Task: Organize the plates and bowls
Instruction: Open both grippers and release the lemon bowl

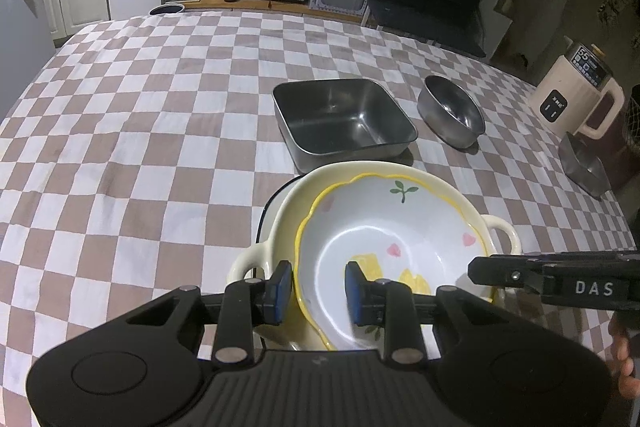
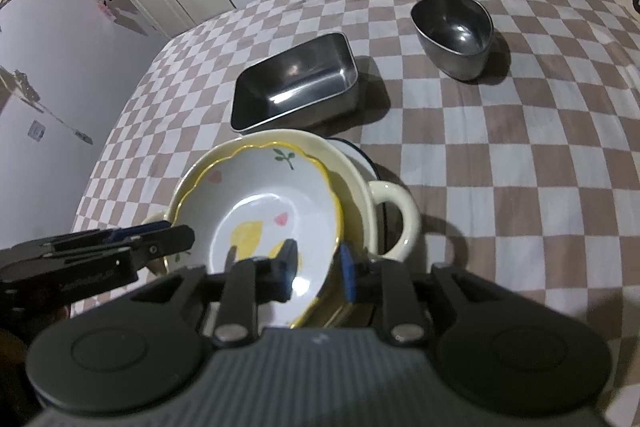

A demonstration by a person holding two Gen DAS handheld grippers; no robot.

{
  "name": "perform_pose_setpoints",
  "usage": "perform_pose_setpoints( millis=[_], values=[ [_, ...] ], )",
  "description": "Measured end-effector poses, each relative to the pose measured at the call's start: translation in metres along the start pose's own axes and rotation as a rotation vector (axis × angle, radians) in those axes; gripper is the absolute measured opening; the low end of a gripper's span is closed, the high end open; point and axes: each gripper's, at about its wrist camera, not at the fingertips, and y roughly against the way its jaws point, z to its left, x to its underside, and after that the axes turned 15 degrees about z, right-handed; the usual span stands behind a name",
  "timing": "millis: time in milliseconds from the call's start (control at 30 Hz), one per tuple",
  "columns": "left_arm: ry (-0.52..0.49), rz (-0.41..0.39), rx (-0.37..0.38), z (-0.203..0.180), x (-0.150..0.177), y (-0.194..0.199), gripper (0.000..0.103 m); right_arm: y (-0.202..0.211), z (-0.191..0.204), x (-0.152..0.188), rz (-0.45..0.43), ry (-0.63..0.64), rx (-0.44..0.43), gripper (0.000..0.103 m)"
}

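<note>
A white bowl with a yellow wavy rim (image 1: 384, 239) (image 2: 264, 211) sits inside a cream two-handled bowl (image 1: 280, 223) (image 2: 394, 219), which rests on a white plate with a dark rim (image 1: 269, 205) (image 2: 362, 157). My left gripper (image 1: 318, 291) is open, its blue pads either side of the painted bowl's left rim. My right gripper (image 2: 318, 269) is open, straddling the bowl's right rim. A square steel tray (image 1: 344, 119) (image 2: 294, 87) and a steel bowl (image 1: 452, 111) (image 2: 456, 31) stand farther back.
The table wears a brown and white checked cloth (image 1: 140, 131) (image 2: 520, 155). A cream kettle-like appliance (image 1: 576, 91) and a steel object (image 1: 584, 167) stand at the right edge. A dark round item (image 1: 167, 9) sits at the far edge.
</note>
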Motion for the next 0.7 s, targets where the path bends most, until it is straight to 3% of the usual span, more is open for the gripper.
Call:
perform_pose_setpoints(
  millis=[267,367,433,500,600,700],
  values=[
    [-0.021,-0.027,0.016,-0.007,0.009,0.016,0.032,0.014,0.005,0.009,-0.044,0.037,0.030,0.053],
    [-0.019,-0.053,0.019,-0.009,0.012,0.024,0.049,0.023,0.010,0.012,-0.078,0.058,0.049,0.063],
    [-0.011,-0.079,0.018,-0.008,0.011,0.029,0.081,0.033,0.012,0.011,-0.114,0.080,0.075,0.081],
    [0.001,-0.117,0.008,-0.005,0.007,0.034,0.096,0.041,0.013,0.008,-0.156,0.107,0.114,0.095],
    [0.012,-0.145,0.001,0.003,-0.008,0.036,0.098,0.050,0.010,-0.003,-0.236,0.139,0.178,0.103],
    [0.039,-0.164,-0.007,0.008,-0.026,0.034,0.099,0.054,0.003,-0.023,-0.295,0.139,0.197,0.103]
  ],
)
